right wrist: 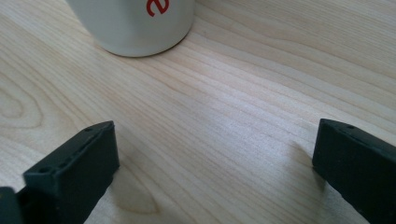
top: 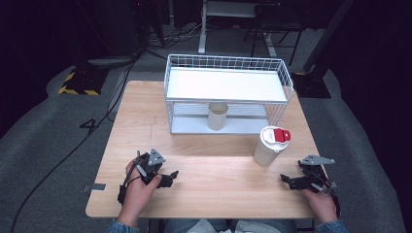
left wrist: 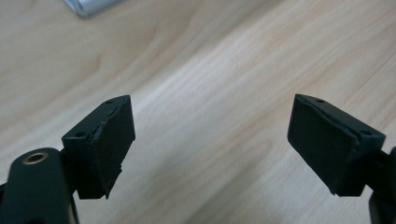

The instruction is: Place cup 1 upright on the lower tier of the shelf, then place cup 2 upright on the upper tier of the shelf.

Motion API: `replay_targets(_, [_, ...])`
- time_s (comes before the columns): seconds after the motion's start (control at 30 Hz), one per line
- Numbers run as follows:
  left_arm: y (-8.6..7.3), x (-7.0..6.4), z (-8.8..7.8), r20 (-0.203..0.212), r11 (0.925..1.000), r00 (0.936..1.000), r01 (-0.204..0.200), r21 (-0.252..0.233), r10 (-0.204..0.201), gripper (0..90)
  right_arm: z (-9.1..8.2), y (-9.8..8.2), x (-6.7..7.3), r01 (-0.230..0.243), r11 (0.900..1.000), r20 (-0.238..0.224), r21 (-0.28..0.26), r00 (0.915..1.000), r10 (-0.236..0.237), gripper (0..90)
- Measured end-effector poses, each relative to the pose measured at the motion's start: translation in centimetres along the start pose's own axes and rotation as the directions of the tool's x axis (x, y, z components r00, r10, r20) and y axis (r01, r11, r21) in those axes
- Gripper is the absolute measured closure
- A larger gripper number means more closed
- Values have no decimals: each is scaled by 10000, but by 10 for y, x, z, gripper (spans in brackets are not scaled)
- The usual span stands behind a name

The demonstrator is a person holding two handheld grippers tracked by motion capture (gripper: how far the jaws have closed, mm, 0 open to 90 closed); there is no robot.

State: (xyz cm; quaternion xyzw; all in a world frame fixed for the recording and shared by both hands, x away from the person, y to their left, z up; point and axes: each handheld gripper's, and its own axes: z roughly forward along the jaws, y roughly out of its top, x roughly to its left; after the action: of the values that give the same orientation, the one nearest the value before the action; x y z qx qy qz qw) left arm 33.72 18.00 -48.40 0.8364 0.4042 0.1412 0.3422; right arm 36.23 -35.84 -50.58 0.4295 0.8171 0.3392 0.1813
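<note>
Red lettering on cup (right wrist: 135, 23), right gripper view, lid (top: 275, 135) overhead

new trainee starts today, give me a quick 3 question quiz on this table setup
1. True or false: the beige cup stands on the top shelf of the wire rack.
2. Which gripper is nearer the white tumbler with the red lid: A) left gripper B) right gripper?
3. Fill in: both grippers rest over the wooden table with their jaws ____.

Key: 1 false, it stands on the lower shelf. 2 B. 3 open, with nothing between them.
</note>
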Motion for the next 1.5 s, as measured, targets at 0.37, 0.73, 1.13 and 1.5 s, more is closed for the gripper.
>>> replay_targets(0.37, [-17, 1, 7, -36, 9987, 9993, -370, 338, 371, 148, 1, 1, 1, -164, 9999, 83, 3, 9998, 164, 1])
replay_targets(0.73, [-19, 3, 10, 103, 9993, 9992, -386, 7, 386, 120, 0, 0, 0, 105, 9999, -180, -9, 9998, -106, 0])
replay_targets(1.13, [-19, 3, 10, 101, 9993, 9992, -374, 4, 374, 114, -12, 9, 3, 272, 9970, -384, -724, 9988, -300, 0])
replay_targets(1.5, [-19, 3, 10, 95, 9993, 9993, -368, 2, 368, 114, -18, 38, 9, 577, 9846, -952, -1651, 9927, -741, 0])
